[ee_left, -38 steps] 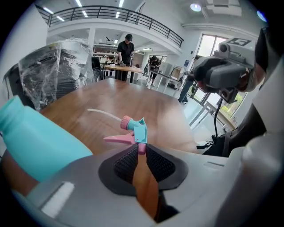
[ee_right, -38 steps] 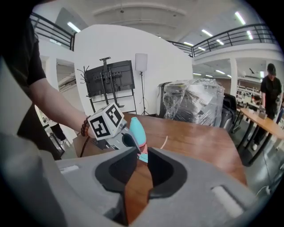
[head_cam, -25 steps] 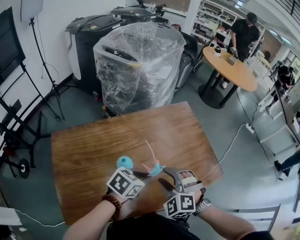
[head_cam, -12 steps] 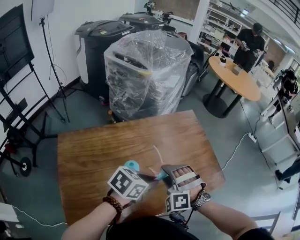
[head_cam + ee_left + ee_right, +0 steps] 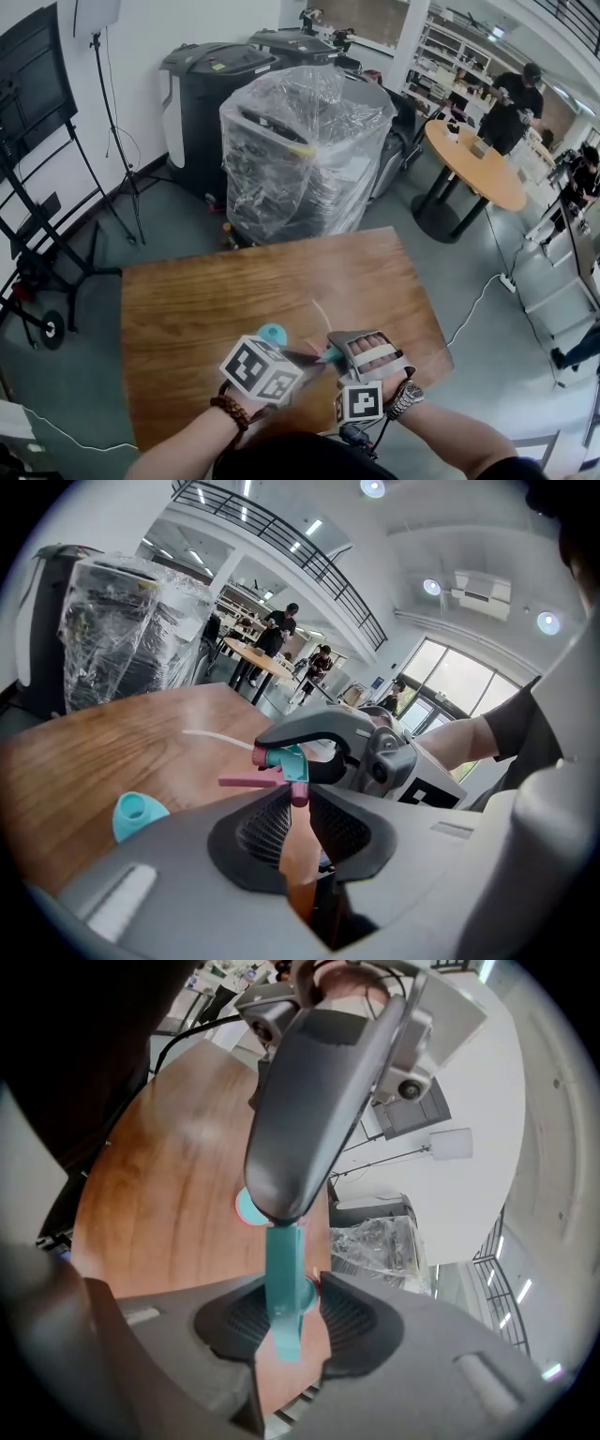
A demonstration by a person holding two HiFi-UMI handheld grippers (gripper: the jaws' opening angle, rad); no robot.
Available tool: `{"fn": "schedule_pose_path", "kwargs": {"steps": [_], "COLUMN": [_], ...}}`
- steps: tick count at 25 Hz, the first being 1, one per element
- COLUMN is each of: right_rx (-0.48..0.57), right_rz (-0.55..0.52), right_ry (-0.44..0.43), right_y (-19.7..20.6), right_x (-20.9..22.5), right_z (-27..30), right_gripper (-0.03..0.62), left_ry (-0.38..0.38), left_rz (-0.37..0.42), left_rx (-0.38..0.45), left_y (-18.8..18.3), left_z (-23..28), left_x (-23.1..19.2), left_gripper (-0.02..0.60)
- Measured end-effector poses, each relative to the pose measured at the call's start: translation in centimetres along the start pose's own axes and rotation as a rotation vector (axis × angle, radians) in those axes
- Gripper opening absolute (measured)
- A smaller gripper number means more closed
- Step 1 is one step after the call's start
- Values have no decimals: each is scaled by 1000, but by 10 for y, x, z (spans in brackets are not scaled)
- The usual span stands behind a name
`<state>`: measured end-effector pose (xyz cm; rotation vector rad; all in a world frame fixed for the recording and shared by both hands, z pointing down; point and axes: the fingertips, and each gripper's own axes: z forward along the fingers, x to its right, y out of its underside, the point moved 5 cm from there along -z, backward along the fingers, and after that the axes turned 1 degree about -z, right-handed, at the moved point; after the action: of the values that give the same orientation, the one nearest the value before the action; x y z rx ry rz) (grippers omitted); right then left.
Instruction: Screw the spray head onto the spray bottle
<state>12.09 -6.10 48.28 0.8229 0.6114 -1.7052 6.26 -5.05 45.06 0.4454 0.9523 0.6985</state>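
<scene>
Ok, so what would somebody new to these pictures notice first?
Probably the two grippers with marker cubes at the near edge of the wooden table: the left gripper pinches a teal and pink spray head, while the right gripper has its jaws closing on the same piece. Next comes the big plastic-wrapped machine on the floor behind the table.

We see the table (image 5: pixel 187 300) as brown wood with clear grain and a soft varnish shine. The spray head (image 5: pixel 285 759) is smooth plastic, a little glossy. The film (image 5: pixel 309 141) around the big machine is clear plastic — wrinkled and shiny. The bracelet (image 5: pixel 230 410) looks like dark wooden beads.
</scene>
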Motion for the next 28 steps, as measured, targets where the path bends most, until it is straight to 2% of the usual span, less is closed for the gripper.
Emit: {"fn": "schedule_pose_path", "kwargs": {"steps": [3,7,10,15,20,23,28], "right_rx": [26,70,98,128,157,173,185], "right_rz": [70,232,404,645,839,941,1032], "right_ry": [-46,-144,-226,-327,-405,-441,-473], "right_y": [0,5,9,19,24,25,25], "right_x": [3,7,16,29,41,51,67], "right_z": [-1,-1,-5,-12,-21,-27,-40], "right_gripper": [120,118,118,118,118,118,118], "left_ry": [19,3,-52,-227,-326,-377,-429], "left_rz": [8,46,121,258,280,279,321], "left_rx": [42,112,172,249,313,307,225], "left_y": [-4,-12,-17,-12,9,26,51], "left_z": [-4,-18,-37,-71,-84,-78,-47], "left_x": [2,2,0,-18,-48,-70,-106], "left_gripper": [88,227,259,292,366,415,472]}}
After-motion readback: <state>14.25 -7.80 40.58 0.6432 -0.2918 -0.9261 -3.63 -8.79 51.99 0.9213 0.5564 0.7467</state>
